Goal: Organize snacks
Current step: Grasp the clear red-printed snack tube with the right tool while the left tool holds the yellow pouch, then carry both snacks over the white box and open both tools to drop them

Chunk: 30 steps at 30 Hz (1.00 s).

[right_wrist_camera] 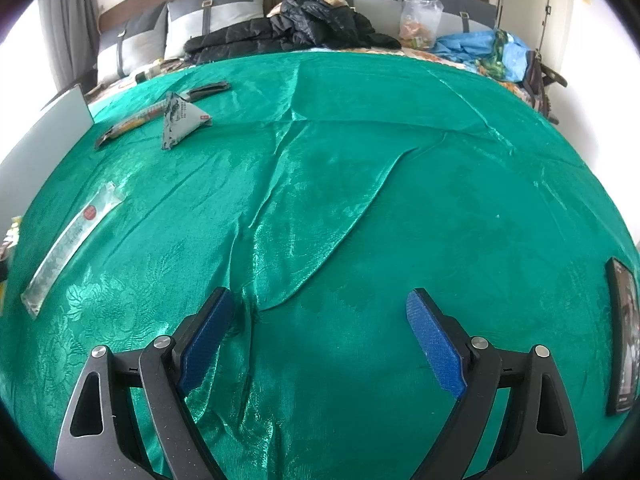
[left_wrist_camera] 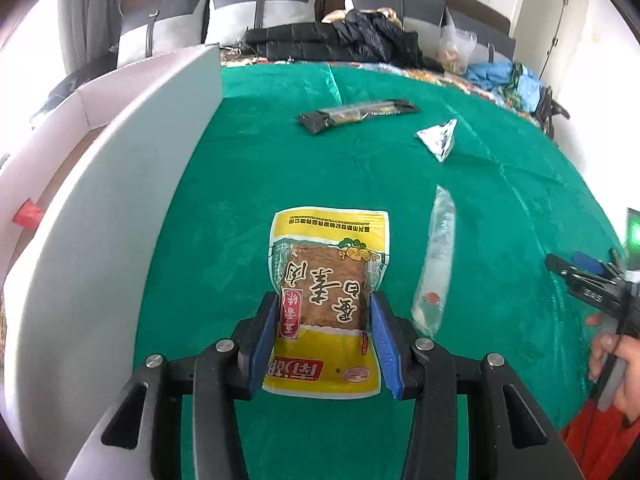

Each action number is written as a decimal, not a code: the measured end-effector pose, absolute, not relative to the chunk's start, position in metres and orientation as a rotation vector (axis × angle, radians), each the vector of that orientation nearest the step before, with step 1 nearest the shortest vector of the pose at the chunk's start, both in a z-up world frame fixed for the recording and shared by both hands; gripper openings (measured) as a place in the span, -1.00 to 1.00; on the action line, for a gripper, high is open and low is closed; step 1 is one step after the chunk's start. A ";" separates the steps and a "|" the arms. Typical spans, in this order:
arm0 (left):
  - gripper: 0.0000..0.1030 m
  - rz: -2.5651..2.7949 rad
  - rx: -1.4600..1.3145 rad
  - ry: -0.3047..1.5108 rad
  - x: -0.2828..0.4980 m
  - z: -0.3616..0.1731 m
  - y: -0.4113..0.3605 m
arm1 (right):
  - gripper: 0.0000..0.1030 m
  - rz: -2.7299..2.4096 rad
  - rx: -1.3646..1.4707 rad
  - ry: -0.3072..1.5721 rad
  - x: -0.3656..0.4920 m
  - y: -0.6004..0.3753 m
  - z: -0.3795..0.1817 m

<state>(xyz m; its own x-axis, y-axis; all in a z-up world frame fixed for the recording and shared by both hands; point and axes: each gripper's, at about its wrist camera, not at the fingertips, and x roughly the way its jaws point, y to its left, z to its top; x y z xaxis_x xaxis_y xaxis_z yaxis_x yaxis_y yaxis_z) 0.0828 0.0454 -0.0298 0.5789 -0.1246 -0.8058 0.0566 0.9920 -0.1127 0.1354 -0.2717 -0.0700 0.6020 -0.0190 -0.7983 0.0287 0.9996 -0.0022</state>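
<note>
Snacks are spread over the green cloth (left_wrist_camera: 280, 168), and the sorting is judged to be at an early stage: 4 packets are seen outside the box. A yellow dried-tofu packet (left_wrist_camera: 326, 300) lies between the blue pads of the left gripper (left_wrist_camera: 325, 312), which are closed against its 2 side edges (whether it is lifted or resting on the cloth cannot be told). A long clear tube packet (left_wrist_camera: 436, 260) lies just beside it, and a dark snack bar (left_wrist_camera: 356, 114) and a silver triangular packet (left_wrist_camera: 440, 140) lie farther off, untouched. The white cardboard box (left_wrist_camera: 120, 184) stands to the left; its inside is mostly hidden by its near wall, though a small red item (left_wrist_camera: 27, 214) shows there. The right gripper (right_wrist_camera: 320, 316) is spread wide over bare cloth and holds nothing. A dark flat object (right_wrist_camera: 622, 336) at the cloth's right edge is cut off and cannot be identified.
</note>
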 end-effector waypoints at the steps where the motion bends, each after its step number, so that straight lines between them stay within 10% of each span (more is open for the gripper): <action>1: -0.13 -0.109 -0.081 0.942 0.083 -0.028 0.046 | 0.79 -0.037 0.018 0.938 0.137 -0.271 -0.069; 8: -0.13 -0.111 -0.112 0.889 0.063 -0.002 0.057 | 0.74 0.173 0.374 1.101 0.161 -0.184 -0.041; 14: -0.13 -0.046 -0.142 0.876 0.049 0.008 0.075 | 0.62 0.196 0.100 1.194 0.194 -0.066 -0.056; 17: -0.13 -0.025 -0.128 0.868 0.044 0.010 0.078 | -0.59 0.150 -0.040 1.169 0.188 -0.049 -0.058; 30: -0.13 -0.023 -0.094 0.873 0.049 0.005 0.071 | -0.64 0.183 0.198 1.140 0.144 -0.116 -0.037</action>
